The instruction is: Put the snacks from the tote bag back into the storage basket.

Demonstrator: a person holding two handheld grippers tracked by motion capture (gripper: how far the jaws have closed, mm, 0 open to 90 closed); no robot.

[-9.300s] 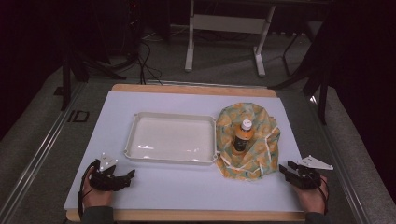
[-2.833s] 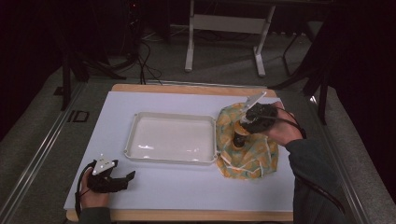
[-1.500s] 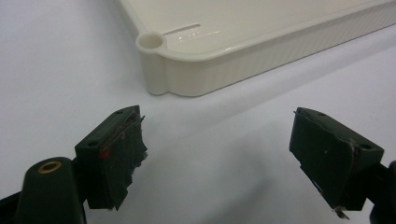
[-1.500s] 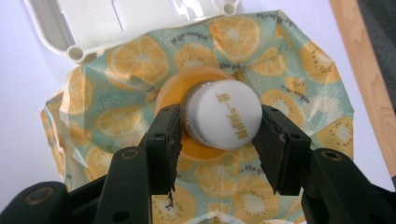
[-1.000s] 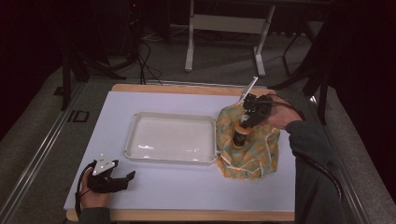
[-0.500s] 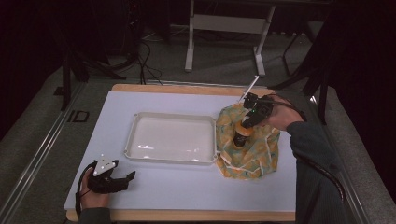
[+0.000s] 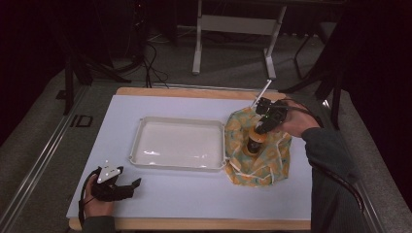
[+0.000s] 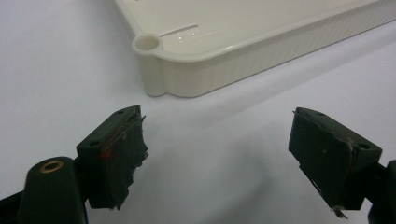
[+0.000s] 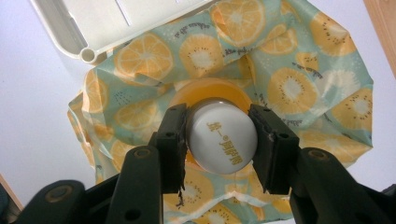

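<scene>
The white tabletop is seen from the high view. The cream tray lies at centre, empty. At its 3 o'clock, touching its corner, a citrus-print cloth bag is spread, with a bottle upright in it. The right gripper is pinched on the bottle's white cap. The left gripper is rested at 7 o'clock, fingers spread, empty.

Risk noted: the smooth, rounded cap could slip, or the bottle tip, if lifted off-axis; cloth may snag.
</scene>
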